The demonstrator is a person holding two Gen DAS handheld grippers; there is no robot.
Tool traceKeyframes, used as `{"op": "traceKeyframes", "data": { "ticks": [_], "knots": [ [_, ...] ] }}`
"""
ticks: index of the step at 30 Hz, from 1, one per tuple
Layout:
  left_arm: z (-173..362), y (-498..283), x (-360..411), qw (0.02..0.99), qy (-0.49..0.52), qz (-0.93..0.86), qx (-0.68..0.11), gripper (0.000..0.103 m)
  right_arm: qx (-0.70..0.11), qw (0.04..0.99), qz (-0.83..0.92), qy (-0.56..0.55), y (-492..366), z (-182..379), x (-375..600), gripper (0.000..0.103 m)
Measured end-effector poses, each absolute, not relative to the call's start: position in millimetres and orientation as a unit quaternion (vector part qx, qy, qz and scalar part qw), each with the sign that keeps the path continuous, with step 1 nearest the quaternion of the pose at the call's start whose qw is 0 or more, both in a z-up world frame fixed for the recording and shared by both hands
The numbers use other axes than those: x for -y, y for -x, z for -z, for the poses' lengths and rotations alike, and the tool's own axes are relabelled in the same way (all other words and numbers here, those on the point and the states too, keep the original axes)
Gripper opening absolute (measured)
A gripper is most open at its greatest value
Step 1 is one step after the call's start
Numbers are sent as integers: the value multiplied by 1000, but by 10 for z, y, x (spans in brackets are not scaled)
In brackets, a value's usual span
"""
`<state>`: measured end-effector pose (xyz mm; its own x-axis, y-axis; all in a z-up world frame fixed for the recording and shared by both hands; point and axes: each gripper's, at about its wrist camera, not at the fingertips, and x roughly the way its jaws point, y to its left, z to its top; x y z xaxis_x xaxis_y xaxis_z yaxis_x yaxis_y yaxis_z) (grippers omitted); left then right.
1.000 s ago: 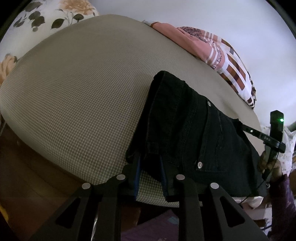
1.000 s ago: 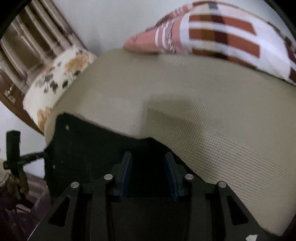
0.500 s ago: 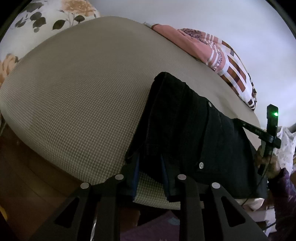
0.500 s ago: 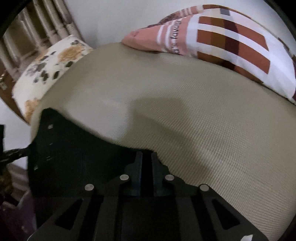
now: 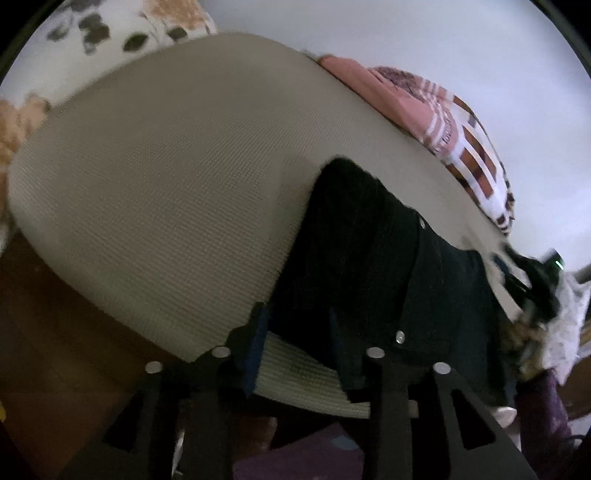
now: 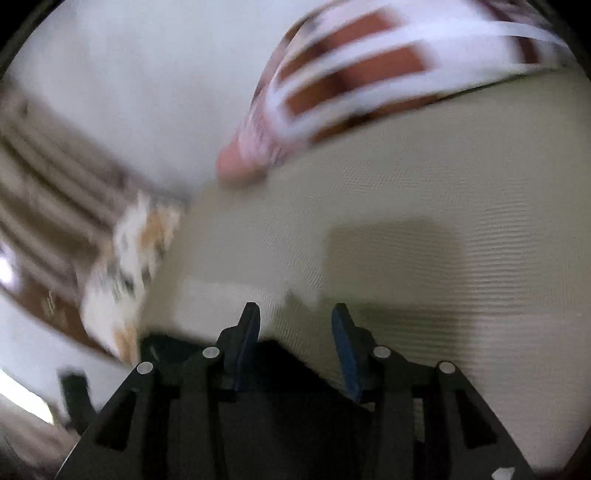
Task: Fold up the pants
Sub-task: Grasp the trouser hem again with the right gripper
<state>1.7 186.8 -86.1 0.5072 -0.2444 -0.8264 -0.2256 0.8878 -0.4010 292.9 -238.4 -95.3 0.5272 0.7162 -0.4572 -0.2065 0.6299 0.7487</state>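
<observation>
Black pants (image 5: 388,266) lie folded on the beige mattress (image 5: 166,192), near its front right edge. My left gripper (image 5: 295,326) sits at the pants' near left corner. Its jaws are opening, with the corner's cloth and the mattress edge in the gap and the pads off the cloth. In the right wrist view, which is blurred by motion, my right gripper (image 6: 295,319) is opening over bare mattress (image 6: 461,229). Nothing lies between its fingertips, and only a dark strip of the pants (image 6: 284,354) shows under its base. The right gripper (image 5: 535,280) also appears blurred beyond the pants' right edge.
A pink and brown striped pillow (image 5: 461,140) (image 6: 369,81) lies at the far side of the bed. A floral pillow (image 5: 122,26) (image 6: 129,258) lies at the far left. Slatted wood (image 6: 48,177) stands behind it. Brown wood (image 5: 55,350) runs below the mattress's left edge.
The right gripper closed half a second ago, then opened, rolled and swung off the pants over bare mattress. The left jaws widened around the pants' corner; the left hand stayed put.
</observation>
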Motion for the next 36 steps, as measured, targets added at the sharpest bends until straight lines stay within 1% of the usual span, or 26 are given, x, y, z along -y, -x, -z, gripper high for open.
{"op": "traceKeyframes", "data": {
  "ticks": [2,4,5,6,7,8,11,14,18,20,23,27,30,31,33,34,35,36],
  "knots": [
    [699,30,-1874,853,215,-12,-476,37,-356,810,-266,-382,-2645,860,2752,43],
    [537,28,-1822,869,184,-19,-459,38,-322,805,-243,-435,-2192,823,3201,61],
    [454,9,-1757,875,171,-9,-452,40,-312,804,-228,-452,-2002,826,3392,64],
    [398,-17,-1689,879,163,1,-448,48,-302,803,-207,-470,-1748,848,3635,65],
    [347,-40,-1614,883,158,13,-442,56,-295,802,-187,-484,-1504,872,3861,65],
    [308,-65,-1525,887,154,27,-434,58,-292,805,-160,-490,-1224,896,4098,65],
    [311,-167,-1219,888,140,65,-433,59,-288,822,-66,-487,-366,971,4741,66],
    [461,-280,-934,875,137,100,-453,59,-270,807,-4,-526,308,1161,5181,66],
    [731,-406,-751,862,124,106,-480,59,-237,789,38,-565,808,1368,5537,66],
    [898,-442,-739,848,128,103,-505,59,-226,785,43,-575,883,1458,5598,66],
    [924,-392,-775,853,144,106,-491,59,-228,785,53,-573,841,1549,5659,66],
    [925,-389,-771,852,146,103,-492,60,-224,779,56,-584,750,1651,5706,66],
    [917,-371,-731,854,137,99,-492,62,-228,775,55,-587,672,1718,5686,67],
    [915,-366,-714,855,133,99,-491,64,-228,779,56,-582,660,1702,5670,69],
    [918,-367,-691,856,128,98,-491,66,-221,785,47,-576,648,1650,5621,68],
    [915,-368,-679,856,125,98,-491,68,-211,792,30,-572,644,1584,5580,57],
    [915,-367,-670,857,122,98,-491,69,-213,799,29,-561,623,1525,5548,51],
    [916,-367,-658,857,119,98,-491,70,-222,809,35,-543,589,1464,5516,48]
  ]
}}
